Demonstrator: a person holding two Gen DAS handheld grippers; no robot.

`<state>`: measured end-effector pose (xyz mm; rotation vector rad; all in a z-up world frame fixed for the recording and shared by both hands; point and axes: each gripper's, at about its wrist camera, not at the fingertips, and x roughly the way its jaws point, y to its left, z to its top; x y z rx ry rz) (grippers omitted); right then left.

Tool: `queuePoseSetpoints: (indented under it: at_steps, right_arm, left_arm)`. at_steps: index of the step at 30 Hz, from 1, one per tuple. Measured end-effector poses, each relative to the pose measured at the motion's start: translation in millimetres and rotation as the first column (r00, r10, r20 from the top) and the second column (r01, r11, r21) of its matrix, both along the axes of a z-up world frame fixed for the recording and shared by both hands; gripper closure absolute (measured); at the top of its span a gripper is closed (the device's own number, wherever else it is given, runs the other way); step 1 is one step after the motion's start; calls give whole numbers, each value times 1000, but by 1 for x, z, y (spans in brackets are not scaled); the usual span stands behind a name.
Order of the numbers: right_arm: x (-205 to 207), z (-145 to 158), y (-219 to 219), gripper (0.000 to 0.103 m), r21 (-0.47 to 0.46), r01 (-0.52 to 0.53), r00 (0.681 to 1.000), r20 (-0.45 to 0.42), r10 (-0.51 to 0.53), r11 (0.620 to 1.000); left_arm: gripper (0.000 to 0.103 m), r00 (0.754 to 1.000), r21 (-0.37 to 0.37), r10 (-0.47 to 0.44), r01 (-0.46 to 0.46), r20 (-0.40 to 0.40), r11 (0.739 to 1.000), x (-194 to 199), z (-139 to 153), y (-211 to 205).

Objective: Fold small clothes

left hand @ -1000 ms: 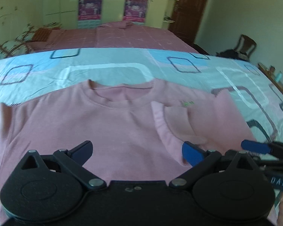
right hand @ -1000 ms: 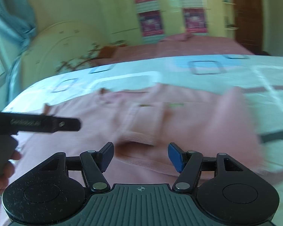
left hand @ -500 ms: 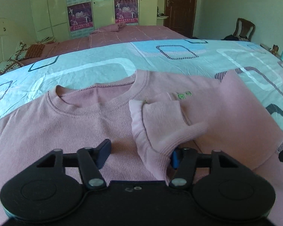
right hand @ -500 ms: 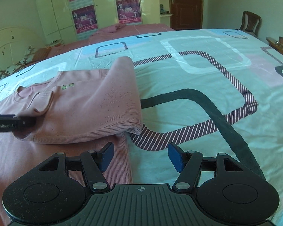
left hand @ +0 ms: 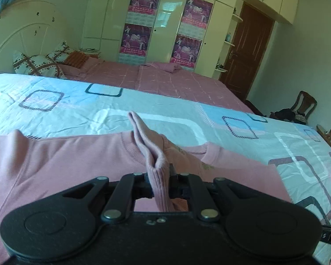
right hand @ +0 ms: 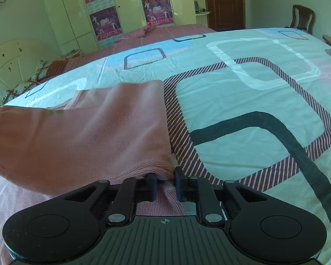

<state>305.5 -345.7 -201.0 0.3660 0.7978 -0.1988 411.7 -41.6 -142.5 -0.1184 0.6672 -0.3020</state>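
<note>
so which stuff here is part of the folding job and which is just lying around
Part of the job:
pink sweater
its cuff, pinched in the left gripper
right gripper, shut on the sweater's edge
bedsheet it lies on

Lying about:
pillows
chair
posters

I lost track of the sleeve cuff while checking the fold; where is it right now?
In the left wrist view the cuff is pinched in the left gripper, bottom centre, lifted over the pink sweater just below its neckline.

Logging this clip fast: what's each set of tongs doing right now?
Left tongs: shut on the sweater's cuff.
Right tongs: shut on the pink sweater's folded edge.
</note>
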Motion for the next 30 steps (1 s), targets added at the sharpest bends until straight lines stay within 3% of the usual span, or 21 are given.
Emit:
queuePoseSetpoints:
  at_steps: [2, 5, 8, 10, 11, 12, 13, 15, 19, 25, 26, 28, 30]
  right_arm:
    - [-2, 1, 1, 94, -1, -2, 1000, 5, 2, 1000]
    - [-14, 3, 0, 94, -28, 26, 1000, 3, -25, 999]
    - [-18, -3, -3, 94, -7, 14, 999, -35, -14, 1000]
    - [-24, 5, -3, 93, -13, -18, 999, -33, 17, 1000]
    - [-28, 9, -4, 90, -12, -29, 999, -29, 28, 1000]
    - [-33, 13, -5, 75, -8, -34, 999, -21, 34, 999]
    - [-38, 17, -6, 55, 2, -30, 1000, -6, 30, 1000]
    - [-42, 26, -9, 43, 11, -18, 999, 31, 18, 1000]
    - [-16, 31, -14, 44, -5, -33, 998, 52, 33, 999]
    - [56, 13, -32, 44, 69, -15, 999, 40, 12, 997]
    - [69, 10, -33, 47, 66, -18, 999, 37, 16, 998]
    - [92, 2, -38, 68, 92, -22, 999, 26, 19, 996]
    - [111, -7, -47, 71, 137, -8, 1000, 12, 7, 990]
  left_arm:
    - [94, 998, 12, 26, -25, -49, 1000, 0, -16, 10]
    - [94, 992, 38, 36, -32, -121, 999, 0, -41, 15]
    - [84, 991, 63, 41, -33, -128, 997, -2, -50, 17]
    - [57, 992, 103, 47, -35, -118, 994, -6, -44, 18]
    - [23, 992, 113, 62, -50, -108, 992, -8, -40, 20]
    - [8, 992, 122, 96, -86, -77, 989, -13, -34, 27]
    - [9, 992, 126, 125, -119, -37, 985, -17, -29, 33]
    - [13, 988, 123, 149, -145, -26, 982, -20, -21, 44]
    - [17, 991, 92, 128, -124, -36, 988, -14, -15, 48]
    - [24, 997, 121, 0, 10, -82, 993, 2, -35, 12]
    - [26, 995, 135, -7, 20, -98, 991, 5, -41, 8]
    - [27, 992, 153, -3, 22, -127, 988, 11, -52, 6]
    - [26, 994, 194, -7, 28, -106, 981, 12, -56, 3]
